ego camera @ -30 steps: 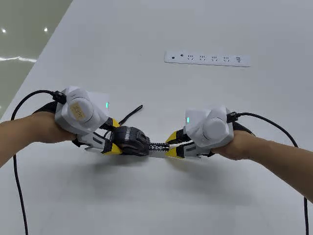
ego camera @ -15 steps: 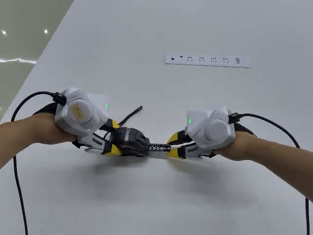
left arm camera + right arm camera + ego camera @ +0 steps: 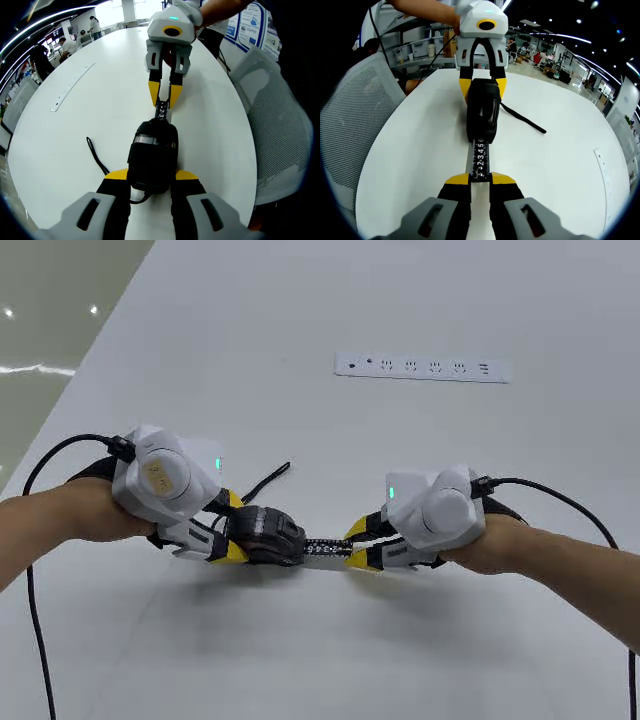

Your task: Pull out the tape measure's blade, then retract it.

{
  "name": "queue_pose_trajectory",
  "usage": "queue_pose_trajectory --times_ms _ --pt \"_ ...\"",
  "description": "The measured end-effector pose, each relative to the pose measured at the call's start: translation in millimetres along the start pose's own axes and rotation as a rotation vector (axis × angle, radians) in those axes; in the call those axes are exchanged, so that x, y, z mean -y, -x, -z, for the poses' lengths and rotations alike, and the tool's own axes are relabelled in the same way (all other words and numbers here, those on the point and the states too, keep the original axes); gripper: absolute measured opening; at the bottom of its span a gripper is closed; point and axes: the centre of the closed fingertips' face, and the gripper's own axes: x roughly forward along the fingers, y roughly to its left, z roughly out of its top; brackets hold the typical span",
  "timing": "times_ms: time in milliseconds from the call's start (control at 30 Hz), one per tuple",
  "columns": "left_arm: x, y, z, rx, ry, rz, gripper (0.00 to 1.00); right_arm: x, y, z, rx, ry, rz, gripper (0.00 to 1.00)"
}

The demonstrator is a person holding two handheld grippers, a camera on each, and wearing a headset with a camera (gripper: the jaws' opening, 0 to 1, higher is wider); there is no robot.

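Right tongs (image 3: 355, 545) have drawn more blade (image 3: 325, 547) from tape measure (image 3: 265, 534).

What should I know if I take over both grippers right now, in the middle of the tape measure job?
The left gripper is shut on the tape measure case, fingers on both sides of it.
The right gripper is shut on the blade near its tip.
Both are low over the white table; the strap lies loose on it.
Done: a short length of blade is out between the grippers.
Left: pull it further if needed, then let it retract into the case.
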Motion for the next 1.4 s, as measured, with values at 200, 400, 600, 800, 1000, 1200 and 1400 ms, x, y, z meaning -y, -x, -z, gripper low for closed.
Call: queue_pose_trajectory --times_ms 200,400,600,800,1000,1200,1400 --pt "0.4 0.4 -1.4 0.0 0.0 0.0 0.25 -0.1 1.4 1.1 -0.001 0.002 -0.001 0.12" --pt "0.6 0.0 -1.7 -0.001 -0.002 0.001 0.25 -0.8 3.2 2.4 -0.002 0.002 -0.003 0.12" --pt "2.1 0.6 -3.9 -0.001 -0.002 0.001 0.25 -1.4 4.6 3.0 -0.002 0.002 -0.003 0.12" --pt "1.2 -0.3 -2.1 -0.002 -0.002 0.0 0.25 -1.4 6.2 4.9 -0.005 0.002 -0.003 0.12" --pt "1.6 0.3 -2.7 -0.002 -0.003 0.001 0.25 -2.3 7.6 5.5 -0.007 0.002 -0.005 0.12" --pt "0.3 0.1 -1.1 -0.003 -0.002 0.0 0.26 -1.4 8.5 7.6 -0.009 0.004 -0.004 0.12" --pt "0.3 0.3 -1.6 -0.004 -0.004 0.001 0.26 -2.5 10.8 8.3 -0.008 0.002 -0.004 0.12"
